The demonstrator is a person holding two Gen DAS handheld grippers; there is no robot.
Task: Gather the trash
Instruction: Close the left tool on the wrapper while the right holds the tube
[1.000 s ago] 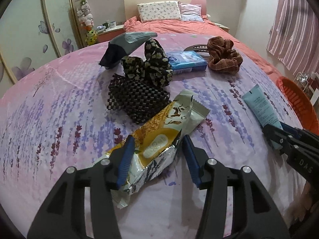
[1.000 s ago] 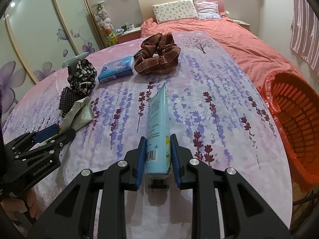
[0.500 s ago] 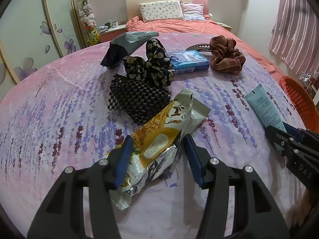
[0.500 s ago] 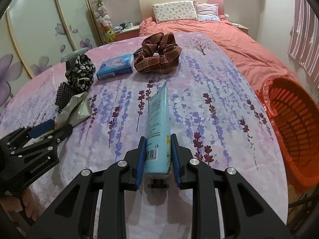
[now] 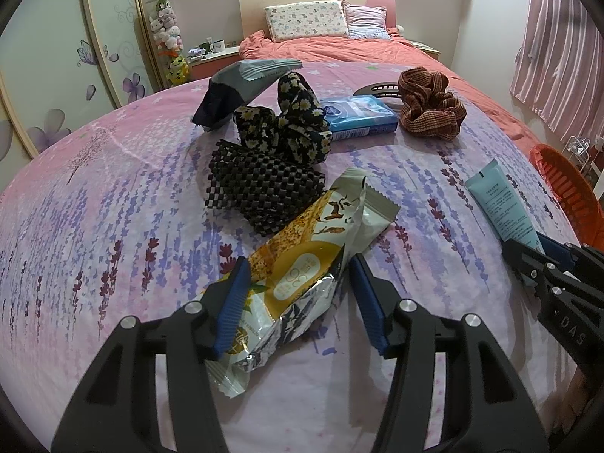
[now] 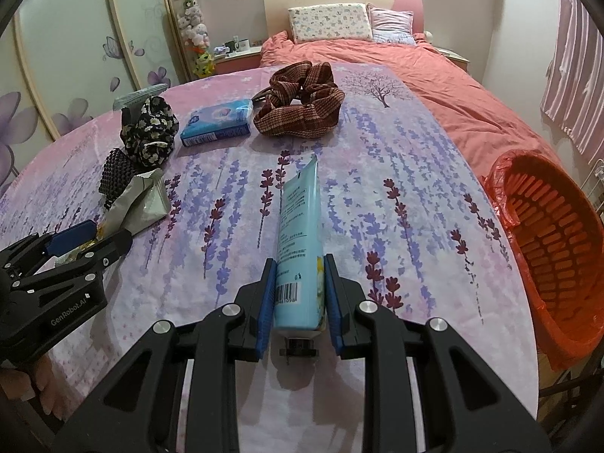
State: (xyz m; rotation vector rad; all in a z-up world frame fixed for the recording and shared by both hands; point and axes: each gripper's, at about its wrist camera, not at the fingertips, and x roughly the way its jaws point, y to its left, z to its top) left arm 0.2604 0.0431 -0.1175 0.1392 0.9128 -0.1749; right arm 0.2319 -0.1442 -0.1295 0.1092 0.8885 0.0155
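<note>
A gold and white snack wrapper (image 5: 302, 271) lies crumpled on the lavender-print tablecloth (image 5: 113, 226). My left gripper (image 5: 298, 302) straddles its lower end. The left pad touches the foil, the right pad stands a little off it, so the jaws are open. A pale blue tube (image 6: 300, 226) lies pointing away from me, cap end towards the camera. My right gripper (image 6: 298, 294) is shut on its lower part, just above the cap. The left wrist view shows the same tube (image 5: 502, 204) at the right, and the right wrist view shows the left gripper (image 6: 90, 238) at the left.
An orange slatted basket (image 6: 558, 249) lined with a red bag stands beside the table's right edge. Farther back lie a brown scrunchie (image 6: 298, 113), a blue tissue pack (image 6: 217, 122), a floral scrunchie (image 5: 287, 128), a black mesh mat (image 5: 264, 188) and a grey pouch (image 5: 241, 83). A bed stands beyond.
The left jaws have spread slightly around the wrapper. The right gripper keeps its hold on the tube and has barely shifted.
</note>
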